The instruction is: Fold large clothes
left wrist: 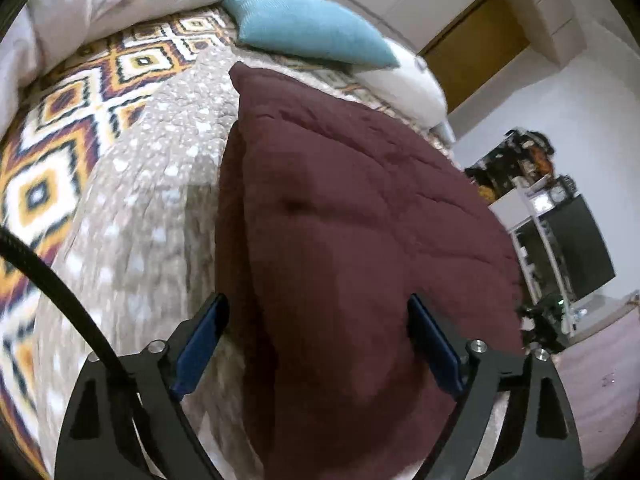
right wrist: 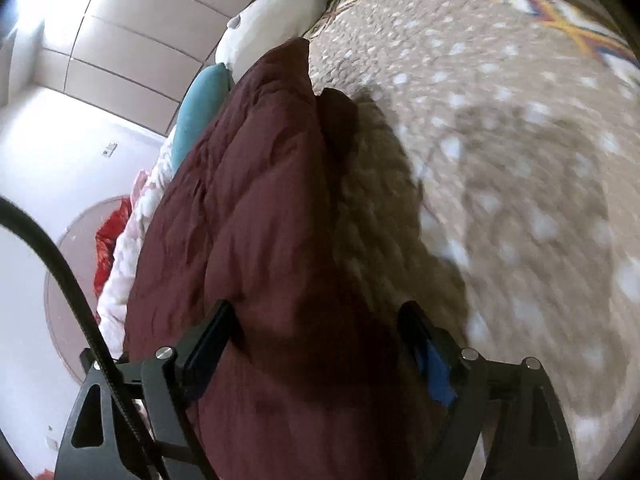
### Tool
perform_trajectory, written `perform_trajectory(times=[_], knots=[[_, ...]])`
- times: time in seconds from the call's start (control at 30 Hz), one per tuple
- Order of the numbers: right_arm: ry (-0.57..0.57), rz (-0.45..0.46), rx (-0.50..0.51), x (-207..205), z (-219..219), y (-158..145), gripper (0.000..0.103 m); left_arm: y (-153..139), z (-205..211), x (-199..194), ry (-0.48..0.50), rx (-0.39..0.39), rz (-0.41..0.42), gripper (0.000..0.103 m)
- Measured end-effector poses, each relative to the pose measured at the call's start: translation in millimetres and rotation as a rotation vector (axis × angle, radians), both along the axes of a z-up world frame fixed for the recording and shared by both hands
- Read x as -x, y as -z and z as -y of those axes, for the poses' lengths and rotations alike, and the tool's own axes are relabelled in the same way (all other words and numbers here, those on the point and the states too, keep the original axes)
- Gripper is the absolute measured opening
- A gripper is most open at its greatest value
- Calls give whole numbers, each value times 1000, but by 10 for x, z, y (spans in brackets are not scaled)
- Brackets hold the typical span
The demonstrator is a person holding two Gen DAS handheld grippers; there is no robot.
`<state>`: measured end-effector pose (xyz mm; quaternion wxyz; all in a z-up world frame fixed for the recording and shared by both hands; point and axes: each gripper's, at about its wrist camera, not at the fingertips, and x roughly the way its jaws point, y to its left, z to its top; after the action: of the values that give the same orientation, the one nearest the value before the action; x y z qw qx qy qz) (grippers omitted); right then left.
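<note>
Maroon quilted garment point(left wrist: 360, 216), thick and padded, lies in a long folded bundle on a bed, resting on a beige spotted blanket point(left wrist: 160, 184) that covers a diamond-patterned bedspread point(left wrist: 60, 128). Both hand-held grippers stand over its near end, each with jaws spread wide and the dark fabric running between them. The left gripper point(left wrist: 316, 340) straddles the bundle with its blue pads point(left wrist: 200, 344) clear of the cloth on either side, gripping nothing. The right gripper point(right wrist: 320, 340) is likewise wide, though its pads sit close against the fabric's flanks in shadow, and no pinch shows. Wide jaws suit so bulky a piece: a narrow opening could not take in the doubled layers. The bundle points toward the head of the bed, where a teal cushion point(left wrist: 312, 28) and a white pillow point(left wrist: 408, 80) rest just beyond its far tip, leaving the open blanket alongside as room for the next fold. Both views are blurred, so finer creases cannot be read.
</note>
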<state>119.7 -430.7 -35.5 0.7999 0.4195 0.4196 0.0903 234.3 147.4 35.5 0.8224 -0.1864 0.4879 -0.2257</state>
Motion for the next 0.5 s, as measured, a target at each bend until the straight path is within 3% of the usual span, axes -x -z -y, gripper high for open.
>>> perform_trajectory(times=[0.1, 0.17, 0.3, 0.43, 0.5], knots=[[-55, 5, -23, -300, -41, 19, 94, 285, 84, -277, 62, -26, -98, 101], [-110, -4, -12, -496, -126, 27, 95, 514, 72, -411, 105, 22, -169, 103], [-174, -33, 40, -806, -252, 47, 98, 558, 34, -521, 148, 71, -150, 103], [-154, -36, 37, -1024, -297, 67, 97, 501, 248, -516, 150, -20, -111, 103], [-153, -29, 44, -1058, -391, 28, 81, 409, 332, -418, 173, -18, -77, 85]])
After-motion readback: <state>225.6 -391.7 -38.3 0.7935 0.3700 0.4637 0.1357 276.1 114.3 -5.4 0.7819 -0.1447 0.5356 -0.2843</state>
